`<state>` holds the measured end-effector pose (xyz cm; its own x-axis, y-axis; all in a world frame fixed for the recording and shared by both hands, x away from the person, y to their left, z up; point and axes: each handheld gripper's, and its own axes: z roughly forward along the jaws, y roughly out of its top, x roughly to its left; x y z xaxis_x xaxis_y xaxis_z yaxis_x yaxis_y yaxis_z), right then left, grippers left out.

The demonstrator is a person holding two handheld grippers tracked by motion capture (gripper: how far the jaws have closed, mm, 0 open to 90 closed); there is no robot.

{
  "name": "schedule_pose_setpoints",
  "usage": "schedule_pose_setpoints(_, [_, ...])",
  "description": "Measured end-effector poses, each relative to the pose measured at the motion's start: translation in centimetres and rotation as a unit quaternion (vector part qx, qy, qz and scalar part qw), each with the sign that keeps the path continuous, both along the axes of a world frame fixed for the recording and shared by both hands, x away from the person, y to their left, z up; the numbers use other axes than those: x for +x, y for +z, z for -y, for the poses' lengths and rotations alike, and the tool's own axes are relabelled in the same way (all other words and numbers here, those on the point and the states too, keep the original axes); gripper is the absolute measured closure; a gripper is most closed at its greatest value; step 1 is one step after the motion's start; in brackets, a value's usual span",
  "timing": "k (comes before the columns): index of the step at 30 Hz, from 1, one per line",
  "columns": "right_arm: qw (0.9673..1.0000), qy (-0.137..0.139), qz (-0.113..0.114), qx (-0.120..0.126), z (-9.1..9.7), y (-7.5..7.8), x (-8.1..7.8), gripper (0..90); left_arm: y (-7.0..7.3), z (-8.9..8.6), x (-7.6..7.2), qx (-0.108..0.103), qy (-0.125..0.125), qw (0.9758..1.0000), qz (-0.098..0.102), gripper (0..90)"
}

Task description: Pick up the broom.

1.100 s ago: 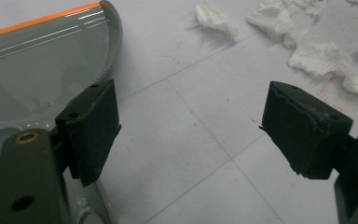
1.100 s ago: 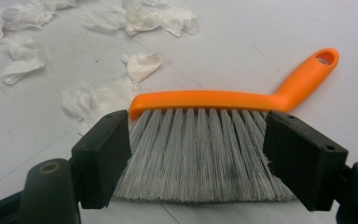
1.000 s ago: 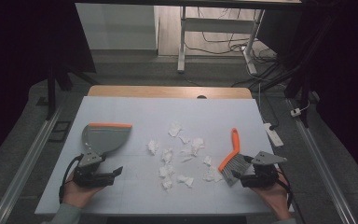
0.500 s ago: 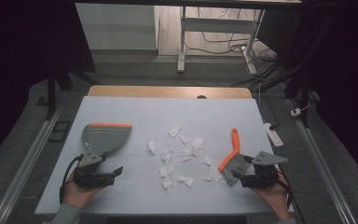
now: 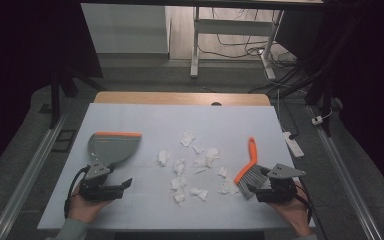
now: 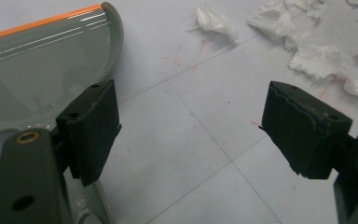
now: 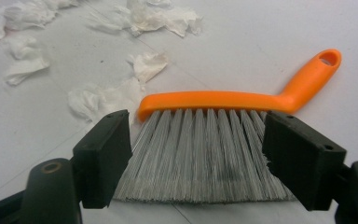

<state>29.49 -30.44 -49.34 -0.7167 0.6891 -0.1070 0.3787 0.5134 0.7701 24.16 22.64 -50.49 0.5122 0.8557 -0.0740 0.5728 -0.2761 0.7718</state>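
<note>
Nearest you, at the front edge of the pale grey desk point(image 5: 145, 120), your left hand-held gripper point(image 5: 114, 187) lies low on the surface with its jaws spread wide and nothing between them; in the left gripper view the gap between its pads frames bare desk, and the left pad point(image 6: 93, 128) sits just in front of the grey plastic dustpan with the orange front lip point(image 5: 112, 146). That dustpan lies flat just beyond your left hand point(image 5: 82, 209), its orange lip turned away from you, and its rounded side wall point(image 6: 114, 44) curves past the pad without your gripper closing on it. On the other side, your right hand-held gripper point(image 5: 260, 190) is also released: in the right gripper view its two black pads stand apart on either side of the grey bristles point(image 7: 200, 154) of the orange-handled hand brush point(image 5: 250, 162), which lies on its side on the desk, bristles toward you and the handle with its hanging hole point(image 7: 328, 57) angling away. You cannot tell whether the pads touch the bristles. Between the dustpan and the brush, the crumpled scraps of white tissue paper point(image 5: 180, 167) lie scattered over the middle of the desk, the nearest ones just beside the brush head. Farther off, the desk's wooden back edge point(image 5: 180, 98) runs across.
</note>
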Motion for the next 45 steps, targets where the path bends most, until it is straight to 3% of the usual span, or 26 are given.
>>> schedule_pose_setpoints(2, [0.9999,-0.009,0.010,-0.011,-0.4,0.0,-0.3,25.5,-0.1,0.1,-0.1,0.000,-0.005,1.0000,0.000,19.7])
schedule_pose_setpoints(5, [0.9998,-0.013,0.004,-0.012,-0.6,0.3,-0.3,26.2,-0.2,0.2,-0.1,-0.001,-0.008,1.0000,0.000,19.7])
schedule_pose_setpoints(9, [0.9995,-0.029,-0.013,-0.007,-0.7,0.9,0.0,27.9,-0.2,0.2,-0.2,-0.005,-0.008,1.0000,-0.001,19.7])
schedule_pose_setpoints(10, [0.9987,-0.042,-0.028,-0.010,-0.7,1.2,0.4,28.3,-0.1,0.2,-0.2,-0.006,-0.007,1.0000,-0.001,19.8])
schedule_pose_setpoints(13, [0.9975,-0.052,-0.045,-0.017,-0.8,2.0,1.0,28.7,-0.2,0.2,-0.3,-0.004,-0.005,1.0000,-0.001,19.8])
schedule_pose_setpoints(16, [0.9971,-0.054,-0.048,-0.023,-1.0,2.6,1.3,29.0,-0.1,0.1,-0.3,-0.005,-0.003,1.0000,0.001,19.9])
schedule_pose_setpoints(20, [0.9949,-0.065,-0.070,-0.032,-1.6,4.3,2.3,28.8,-0.1,0.2,-0.4,-0.007,-0.003,1.0000,0.001,20.0])
schedule_pose_setpoints(23, [0.9942,-0.067,-0.077,-0.034,-1.7,4.6,2.7,28.9,-0.1,0.3,-0.3,-0.004,-0.002,1.0000,0.001,20.0])
schedule_pose_setpoints(29, [0.9881,-0.089,-0.113,-0.055,-2.3,4.8,4.3,29.7,0.0,0.6,-0.4,0.002,-0.005,1.0000,0.003,20.3])
schedule_pose_setpoints(36, [0.9831,-0.110,-0.134,-0.059,-2.9,5.1,5.5,29.7,-0.1,0.7,-0.4,0.003,-0.008,1.0000,0.003,20.7])
schedule_pose_setpoints(38, [0.9793,-0.121,-0.153,-0.055,-3.0,5.3,6.3,29.8,0.0,0.7,-0.5,0.004,-0.004,1.0000,0.005,20.5])
schedule_pose_setpoints(45, [0.9713,-0.147,-0.179,-0.055,-2.9,5.4,7.8,30.8,0.0,0.8,-0.5,0.003,-0.010,0.9999,0.007,20.6])
